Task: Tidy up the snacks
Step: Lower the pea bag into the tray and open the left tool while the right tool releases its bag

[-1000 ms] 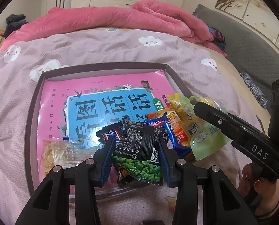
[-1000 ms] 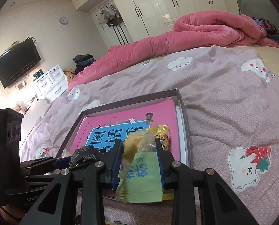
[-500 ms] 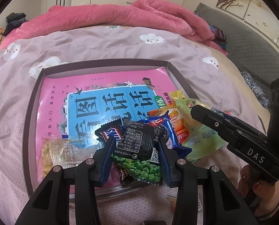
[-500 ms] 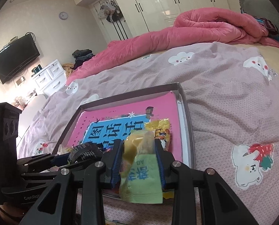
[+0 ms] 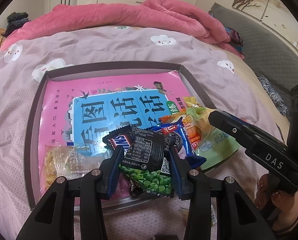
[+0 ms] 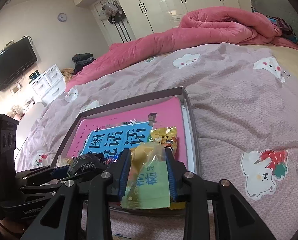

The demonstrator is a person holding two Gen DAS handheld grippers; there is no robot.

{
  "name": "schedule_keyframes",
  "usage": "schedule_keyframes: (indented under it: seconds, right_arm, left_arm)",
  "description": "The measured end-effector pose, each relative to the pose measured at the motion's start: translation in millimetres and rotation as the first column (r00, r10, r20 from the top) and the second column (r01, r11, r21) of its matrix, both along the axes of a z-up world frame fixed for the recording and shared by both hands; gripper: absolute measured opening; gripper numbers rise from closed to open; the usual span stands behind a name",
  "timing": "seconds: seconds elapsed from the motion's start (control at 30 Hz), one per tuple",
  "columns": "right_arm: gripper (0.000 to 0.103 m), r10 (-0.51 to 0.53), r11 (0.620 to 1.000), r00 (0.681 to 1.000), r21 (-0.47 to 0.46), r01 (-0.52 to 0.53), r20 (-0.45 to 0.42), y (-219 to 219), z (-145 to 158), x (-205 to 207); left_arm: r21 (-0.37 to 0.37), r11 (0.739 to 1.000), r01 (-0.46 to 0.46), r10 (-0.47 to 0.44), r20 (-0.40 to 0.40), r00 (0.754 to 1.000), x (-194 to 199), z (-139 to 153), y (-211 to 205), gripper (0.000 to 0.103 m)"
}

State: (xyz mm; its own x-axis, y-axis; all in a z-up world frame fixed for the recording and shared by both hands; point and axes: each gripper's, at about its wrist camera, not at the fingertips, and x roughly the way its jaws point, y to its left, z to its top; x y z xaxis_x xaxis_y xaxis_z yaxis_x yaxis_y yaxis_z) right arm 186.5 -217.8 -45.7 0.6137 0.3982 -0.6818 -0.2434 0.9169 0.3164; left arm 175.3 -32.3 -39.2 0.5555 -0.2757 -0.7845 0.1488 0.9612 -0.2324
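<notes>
My left gripper point(image 5: 145, 161) is shut on a black pack of green peas point(image 5: 149, 160), held over the near edge of a shallow dark box point(image 5: 113, 70) lined with a pink and blue book. A Snickers bar point(image 5: 119, 140), a blue Oreo pack point(image 5: 179, 140), an orange snack pack point(image 5: 191, 132) and a clear bag of yellow snacks point(image 5: 61, 160) lie in the box. My right gripper point(image 6: 148, 170) is shut on a green and yellow pouch point(image 6: 149, 182) at the box's near right corner; the pouch also shows in the left wrist view point(image 5: 213, 144).
The box rests on a mauve bedspread point(image 6: 239, 100) with cloud prints. A pink duvet point(image 5: 119, 14) is heaped at the far side. A grey headboard point(image 5: 269, 46) runs along the right. Small wrappers point(image 5: 213, 216) lie on the bed near the box's front edge.
Both grippers keep their packs. The right gripper has carried the green pouch slightly forward and inward over the box's right corner; the left gripper has shifted little.
</notes>
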Motion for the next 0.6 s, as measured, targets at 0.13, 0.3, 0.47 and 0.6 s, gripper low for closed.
schedule_keyframes:
  seconds: [0.13,0.3,0.47,0.6]
  right_arm:
    - [0.034,-0.001,1.0,1.0,-0.008,0.001,-0.002,-0.4,0.1,0.3]
    - [0.034,0.008,1.0,1.0,-0.01,-0.008,-0.006,0.5,-0.4,-0.2]
    - [0.034,0.001,1.0,1.0,-0.022,-0.001,0.004,0.1,2.1,-1.1]
    - [0.034,-0.017,1.0,1.0,-0.018,0.017,0.009,-3.2,4.4,-1.2]
  left_arm:
    - [0.0,1.0,0.0,0.0,0.0,1.0,0.1,-0.1,0.0,0.046]
    - [-0.003,1.0,-0.006,0.006,-0.001,1.0,0.4,-0.2,1.2,0.046]
    - [-0.02,1.0,-0.011,0.011,-0.01,1.0,1.6,-0.6,4.6,0.046]
    - [-0.029,0.999,-0.014,0.014,-0.01,1.0,1.7,0.5,7.0,0.046]
